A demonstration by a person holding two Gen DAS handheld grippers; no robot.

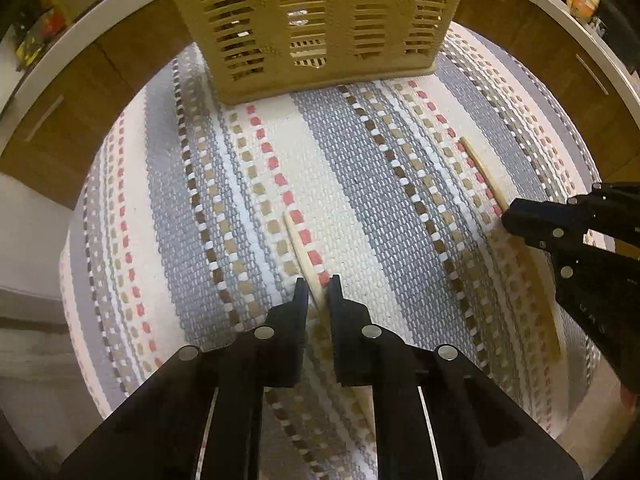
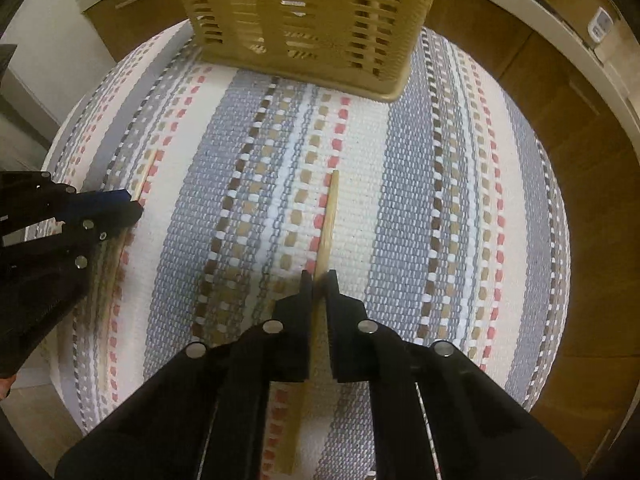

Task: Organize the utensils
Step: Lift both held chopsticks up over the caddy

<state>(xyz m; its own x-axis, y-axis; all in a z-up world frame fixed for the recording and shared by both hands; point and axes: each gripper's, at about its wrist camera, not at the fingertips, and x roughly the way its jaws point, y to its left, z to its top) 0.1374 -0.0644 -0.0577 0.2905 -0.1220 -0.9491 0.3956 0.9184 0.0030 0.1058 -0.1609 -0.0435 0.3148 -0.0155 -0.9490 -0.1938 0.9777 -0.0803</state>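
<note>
Left gripper (image 1: pixel 319 290) clenched on a wooden stick (image 1: pixel 301 249), tip poking out ahead of its fingers. Right gripper (image 2: pixel 319 279) likewise grips a second stick (image 2: pixel 330 216). Slotted beige basket (image 1: pixel 312 28) stands straight ahead of both, on striped woven cloth (image 1: pixel 376 208).

Woven cloth mat (image 1: pixel 360 184), plastic basket (image 1: pixel 312 20), wood sticks (image 2: pixel 329 216)

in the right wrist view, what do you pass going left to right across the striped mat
left tool with its wooden stick → right tool closed on the other wooden stick → bare woven mat → brown cabinet front
</note>
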